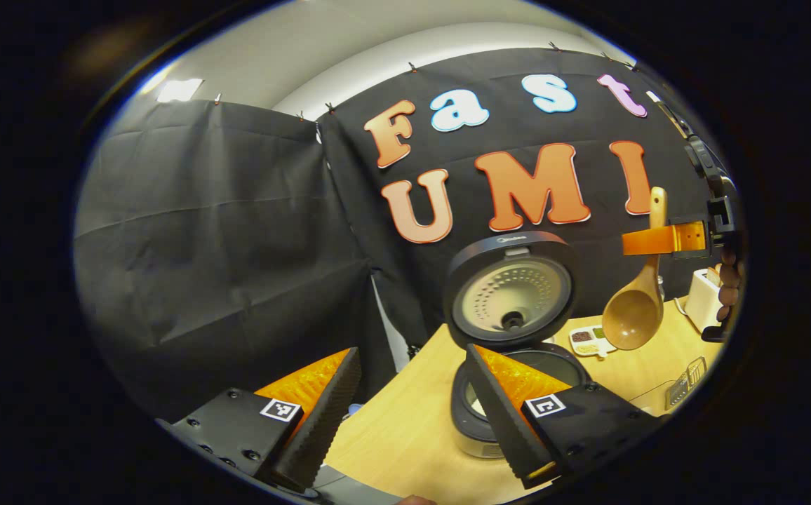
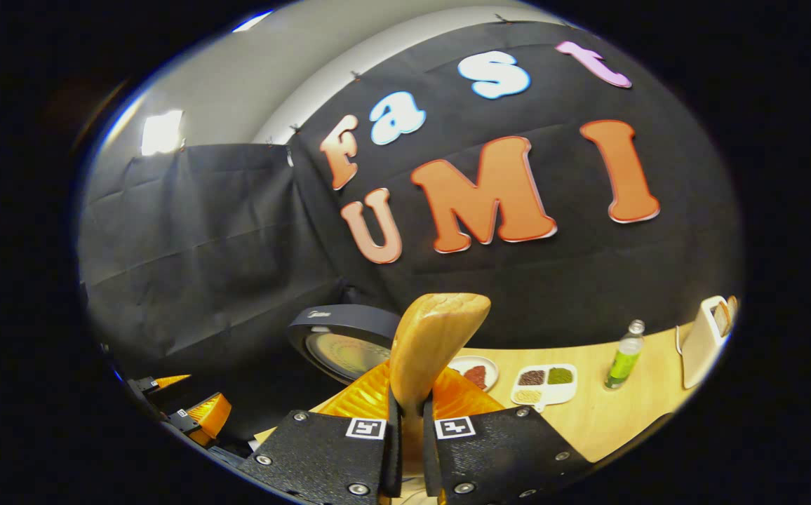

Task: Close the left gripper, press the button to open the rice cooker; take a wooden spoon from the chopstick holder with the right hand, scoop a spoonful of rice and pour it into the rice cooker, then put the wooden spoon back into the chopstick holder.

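The wooden spoon (image 2: 425,351) is pinched by its handle in the right claw (image 2: 405,428), held up high over the bench (image 2: 609,414). The left claw (image 1: 405,414) is spread wide, near the rice cooker (image 1: 511,337), whose lid is lifted up.

The rice cooker (image 1: 511,294) carries a small light logo on the top edge of its raised lid, too small and blurred to read in either view. Square black-and-white coded markers (image 2: 365,428) sit on the gripper fingers (patterns, not letters). No other wording or numbers can be read.
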Demonstrator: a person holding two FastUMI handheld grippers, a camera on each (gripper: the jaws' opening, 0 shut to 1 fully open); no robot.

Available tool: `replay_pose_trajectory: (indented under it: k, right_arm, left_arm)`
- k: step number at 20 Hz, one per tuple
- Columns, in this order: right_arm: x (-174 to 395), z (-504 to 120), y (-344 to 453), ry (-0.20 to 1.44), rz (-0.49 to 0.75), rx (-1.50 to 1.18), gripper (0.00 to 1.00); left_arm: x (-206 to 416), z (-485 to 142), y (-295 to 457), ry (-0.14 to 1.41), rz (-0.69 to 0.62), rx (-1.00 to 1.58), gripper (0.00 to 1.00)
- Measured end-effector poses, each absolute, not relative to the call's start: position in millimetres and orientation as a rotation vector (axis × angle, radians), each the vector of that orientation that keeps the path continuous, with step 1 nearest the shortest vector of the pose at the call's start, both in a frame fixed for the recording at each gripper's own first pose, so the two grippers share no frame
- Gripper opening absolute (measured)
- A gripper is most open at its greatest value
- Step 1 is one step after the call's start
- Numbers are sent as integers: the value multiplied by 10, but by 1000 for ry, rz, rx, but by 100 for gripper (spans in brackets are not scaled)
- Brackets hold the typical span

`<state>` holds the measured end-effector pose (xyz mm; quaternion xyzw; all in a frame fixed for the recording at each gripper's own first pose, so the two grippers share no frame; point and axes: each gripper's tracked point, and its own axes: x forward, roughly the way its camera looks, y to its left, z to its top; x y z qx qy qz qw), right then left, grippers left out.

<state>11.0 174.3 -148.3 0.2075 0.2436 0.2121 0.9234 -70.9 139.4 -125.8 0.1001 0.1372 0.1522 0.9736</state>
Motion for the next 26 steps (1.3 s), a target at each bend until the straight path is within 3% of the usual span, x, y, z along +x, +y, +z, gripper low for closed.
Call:
replay_pose_trajectory:
  k: [3,6,8,9,12,15,26]
  right_arm:
    - [8,-1640,1140,518,305,446,12]
    - [-177,-1891,632,557,200,456,12]
    - [-352,-2063,300,588,127,450,12]
    - [-435,-2144,156,603,92,445,11]
    - [-556,-2330,-178,617,8,454,11]
    - [-682,-2467,-373,628,-46,464,12]
    - [-961,-3176,-636,740,-115,468,12]
  left_arm:
    - [-615,-1328,1186,288,267,174,94]
    - [-539,-1340,1019,294,243,178,100]
    - [-510,-1343,885,298,221,179,100]
    - [-491,-1358,826,302,209,181,93]
    - [-448,-1345,647,308,184,193,94]
    - [-380,-1318,462,307,156,195,100]
    - [-447,-1386,44,336,108,174,100]
